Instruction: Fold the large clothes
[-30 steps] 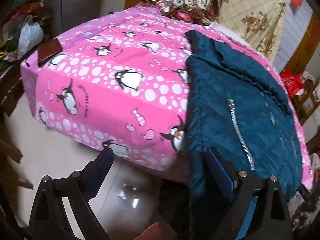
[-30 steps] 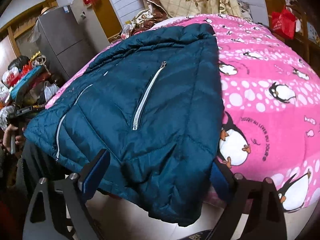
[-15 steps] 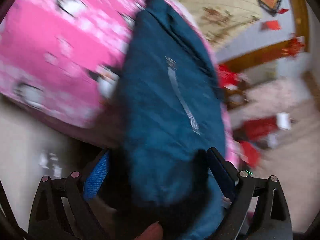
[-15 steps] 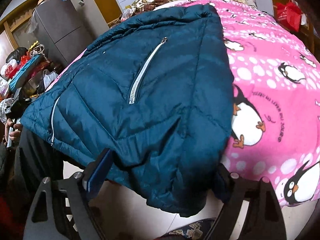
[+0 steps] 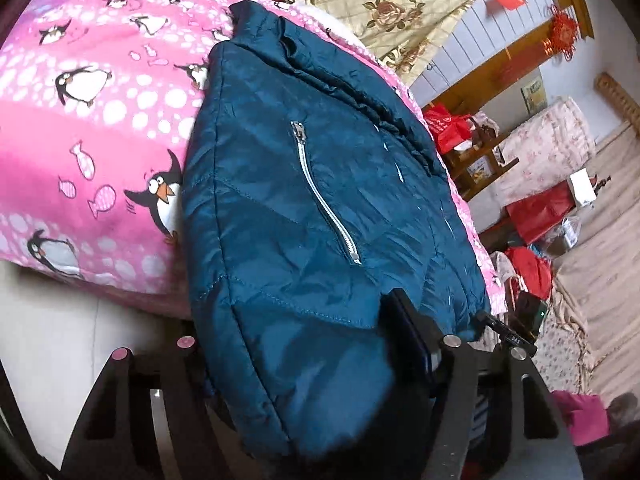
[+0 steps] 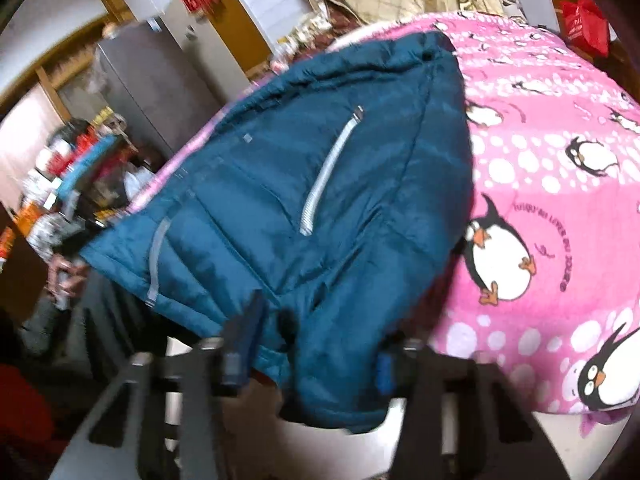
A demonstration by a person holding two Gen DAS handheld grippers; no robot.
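Observation:
A dark teal quilted jacket (image 5: 260, 208) with silver zips lies on a bed under a pink penguin blanket (image 5: 100, 120), its hem hanging over the near edge. My left gripper (image 5: 304, 360) has the hem's left corner bunched between its jaws, which are closing; the right finger (image 5: 408, 332) presses into the fabric and the left one is hidden behind it. In the right wrist view the jacket (image 6: 392, 200) fills the middle. My right gripper (image 6: 316, 352) is closing on the hem's right corner, both fingers against the cloth.
The blanket (image 6: 560, 200) spreads to the right of the jacket. A floral quilt (image 5: 392, 12) is piled at the bed's head. Red bags (image 5: 448, 128) and clutter lie beyond the bed. A grey fridge (image 6: 160, 80) and packed shelves (image 6: 72, 168) stand to the left. Pale floor (image 5: 40, 320) lies below the bed edge.
The left view swung from the blanket's side onto the jacket's hem. Both grippers' jaws narrowed from wide open around the hem. The right gripper edged slightly forward.

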